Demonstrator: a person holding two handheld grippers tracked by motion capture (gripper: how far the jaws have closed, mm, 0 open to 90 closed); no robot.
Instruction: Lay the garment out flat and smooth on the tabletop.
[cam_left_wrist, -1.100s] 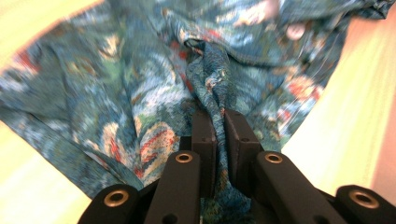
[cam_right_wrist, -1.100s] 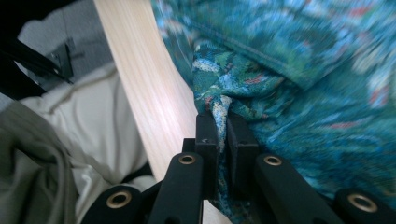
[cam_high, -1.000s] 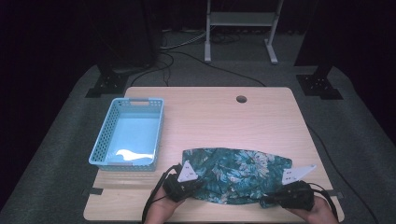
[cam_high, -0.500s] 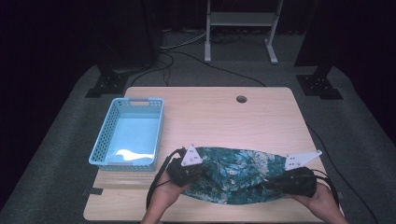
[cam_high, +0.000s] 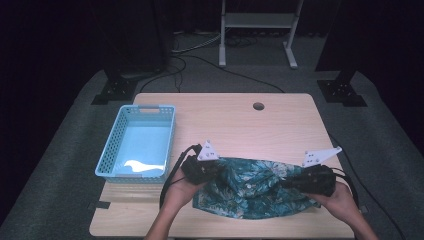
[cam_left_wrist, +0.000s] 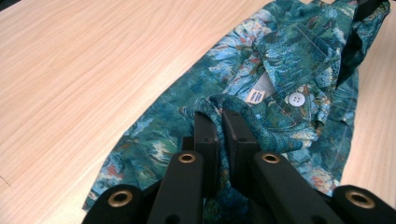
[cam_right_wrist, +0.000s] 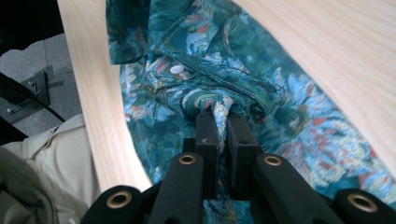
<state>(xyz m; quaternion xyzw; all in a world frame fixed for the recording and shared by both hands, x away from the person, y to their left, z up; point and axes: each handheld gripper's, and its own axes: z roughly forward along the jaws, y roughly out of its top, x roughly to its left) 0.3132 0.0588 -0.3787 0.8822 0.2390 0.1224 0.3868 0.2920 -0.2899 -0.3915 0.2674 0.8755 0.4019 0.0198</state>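
Since the earlier frame I've pulled both hands inward, bunching the shirt. Left gripper and right gripper each pinch fabric mid-fold; next I lay it flat on the tabletop.

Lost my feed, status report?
Left tongs shut on floral shirt. Right tongs shut on it too. Blue basket alongside, clear.

The shirt runs off the left gripper view's top edge, and its small label's print is unreadable.
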